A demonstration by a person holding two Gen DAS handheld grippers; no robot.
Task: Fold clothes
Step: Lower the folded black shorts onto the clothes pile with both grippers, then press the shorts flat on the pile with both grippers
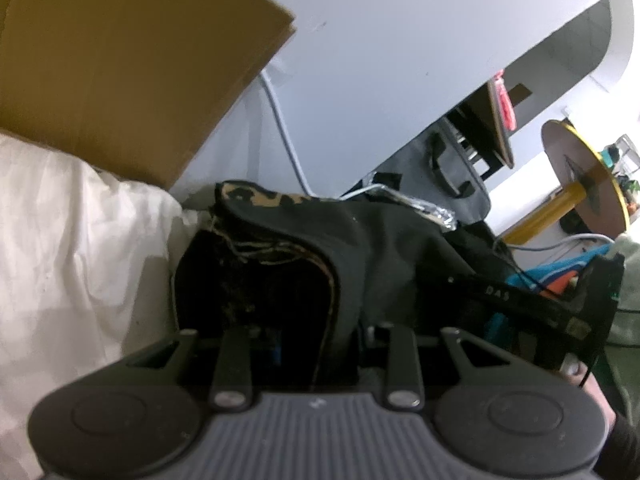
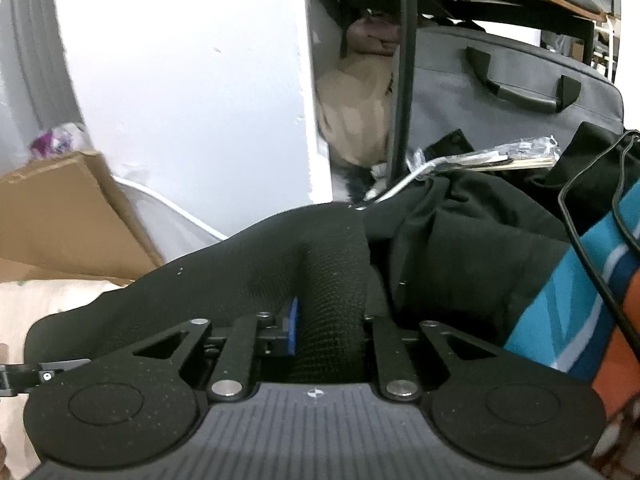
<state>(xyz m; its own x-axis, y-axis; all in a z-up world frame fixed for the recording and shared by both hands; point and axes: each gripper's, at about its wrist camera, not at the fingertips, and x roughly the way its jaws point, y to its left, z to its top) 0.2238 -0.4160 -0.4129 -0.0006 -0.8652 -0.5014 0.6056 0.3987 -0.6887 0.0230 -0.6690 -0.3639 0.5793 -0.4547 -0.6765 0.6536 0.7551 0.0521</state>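
Both grippers, left [image 1: 320, 340] and right [image 2: 324, 332], pinched 1 bunched black garment [image 2: 248, 276]; folding looked barely begun, no flat fold visible.

Garment [image 2: 248, 264] lies between cardboard box [image 2: 60, 216] at left and bag [image 2: 500, 92] behind, right.

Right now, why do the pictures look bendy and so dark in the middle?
Left wrist view: the fisheye lens curves the wall, and the black garment loses detail in shadow. Right wrist view: the wall glares white, the black cloth stays dim, and the edges look soft.
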